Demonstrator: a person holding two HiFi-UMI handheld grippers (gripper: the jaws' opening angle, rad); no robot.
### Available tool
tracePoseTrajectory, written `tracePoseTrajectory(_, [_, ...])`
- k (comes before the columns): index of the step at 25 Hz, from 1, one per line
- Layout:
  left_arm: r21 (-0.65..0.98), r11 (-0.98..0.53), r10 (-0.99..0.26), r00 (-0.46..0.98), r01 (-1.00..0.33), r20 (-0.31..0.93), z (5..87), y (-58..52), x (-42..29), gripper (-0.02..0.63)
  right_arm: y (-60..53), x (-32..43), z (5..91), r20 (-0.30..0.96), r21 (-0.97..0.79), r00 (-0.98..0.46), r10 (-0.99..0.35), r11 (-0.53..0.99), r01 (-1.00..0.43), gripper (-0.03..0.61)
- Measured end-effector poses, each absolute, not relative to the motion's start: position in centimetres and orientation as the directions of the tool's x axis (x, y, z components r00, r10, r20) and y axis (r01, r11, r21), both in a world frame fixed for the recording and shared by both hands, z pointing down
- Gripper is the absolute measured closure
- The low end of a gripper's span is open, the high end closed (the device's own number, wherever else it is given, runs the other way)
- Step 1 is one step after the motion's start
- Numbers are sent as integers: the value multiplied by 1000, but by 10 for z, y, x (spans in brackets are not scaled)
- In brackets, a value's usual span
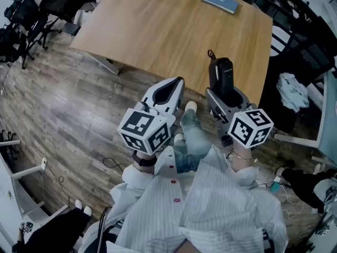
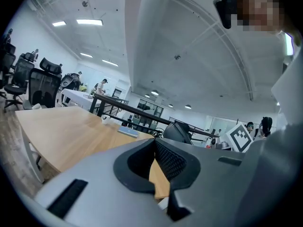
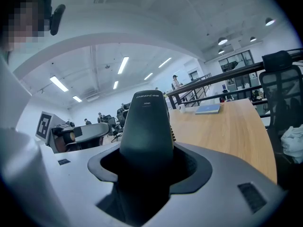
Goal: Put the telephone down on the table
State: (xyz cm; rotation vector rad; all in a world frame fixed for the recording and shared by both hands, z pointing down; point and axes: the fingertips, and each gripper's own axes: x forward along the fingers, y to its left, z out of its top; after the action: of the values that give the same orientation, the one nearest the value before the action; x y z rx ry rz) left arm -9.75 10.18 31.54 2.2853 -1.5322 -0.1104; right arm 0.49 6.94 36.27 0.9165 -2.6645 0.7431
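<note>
While the right gripper (image 3: 147,168) clamped the black telephone (image 3: 145,122) upright near the table (image 1: 158,33) edge, the left gripper (image 2: 154,161) stood closed and empty.

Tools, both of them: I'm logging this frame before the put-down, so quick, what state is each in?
Left tool: closed, empty.
Right tool: closed on the black telephone.
</note>
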Motion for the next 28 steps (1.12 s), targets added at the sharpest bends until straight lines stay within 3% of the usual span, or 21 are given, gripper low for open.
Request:
tracePoseTrajectory(9, [385, -339, -893, 422, -858, 155, 316, 12, -120, 603, -13, -16, 368, 410, -398, -757, -508, 647, -650, 288])
tracePoseTrajectory(28, [344, -443, -846, 513, -828, 146, 294, -152, -85, 603, -168, -3, 351, 396, -392, -737, -547, 625, -675, 288])
